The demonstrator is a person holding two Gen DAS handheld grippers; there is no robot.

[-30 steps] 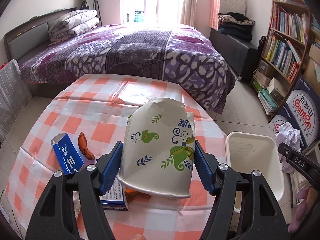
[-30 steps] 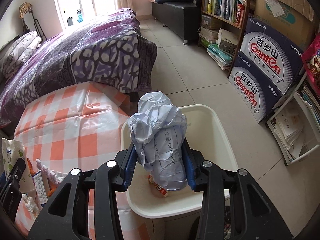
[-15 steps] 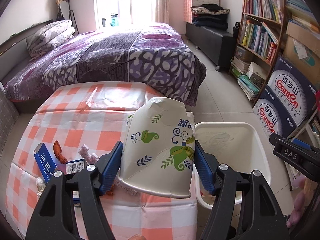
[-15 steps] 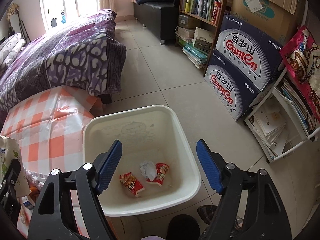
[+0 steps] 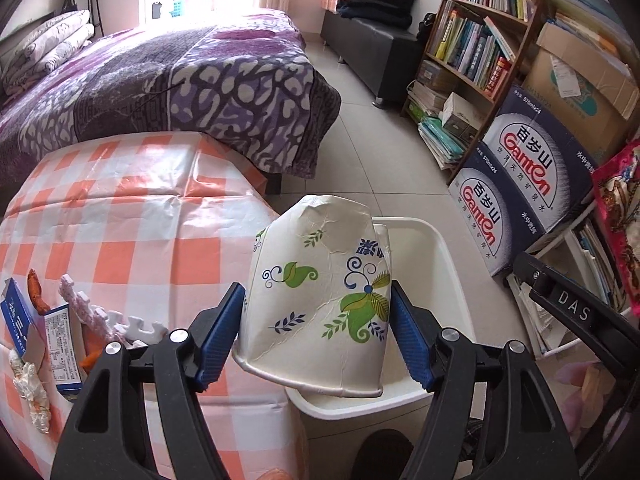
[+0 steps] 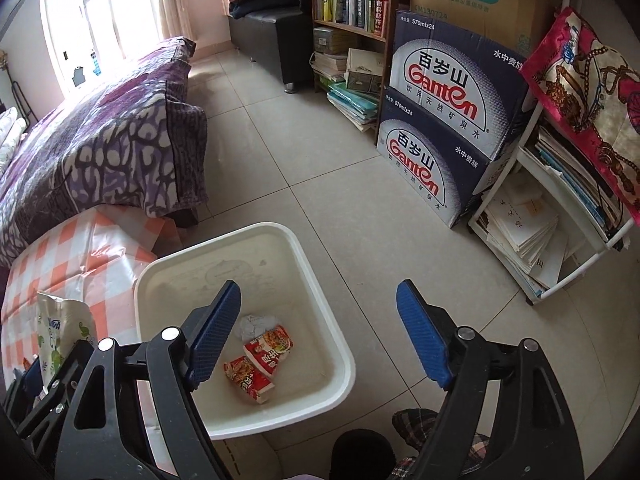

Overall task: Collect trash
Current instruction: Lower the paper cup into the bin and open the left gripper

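My left gripper (image 5: 318,336) is shut on a crumpled white paper cup (image 5: 320,300) with green leaf prints and holds it over the near rim of the white trash bin (image 5: 448,264). The cup also shows at the left in the right wrist view (image 6: 64,332). My right gripper (image 6: 318,332) is open and empty above the bin (image 6: 320,312). Inside the bin lie a crumpled paper ball (image 6: 256,324) and two red snack wrappers (image 6: 262,360). On the checked table (image 5: 132,232) more trash remains: a blue box (image 5: 18,320), a white foam piece (image 5: 104,316) and orange scraps (image 5: 36,290).
A purple bed (image 5: 180,84) stands behind the table. Stacked Ganten cartons (image 6: 448,120) and a bookshelf (image 5: 476,48) stand to the right of the bin. A white rack of papers (image 6: 552,220) is at far right. Tiled floor (image 6: 304,152) lies between.
My right gripper opened and dropped the crumpled paper ball into the bin. My left gripper carried the paper cup right, from over the table to over the bin's rim.
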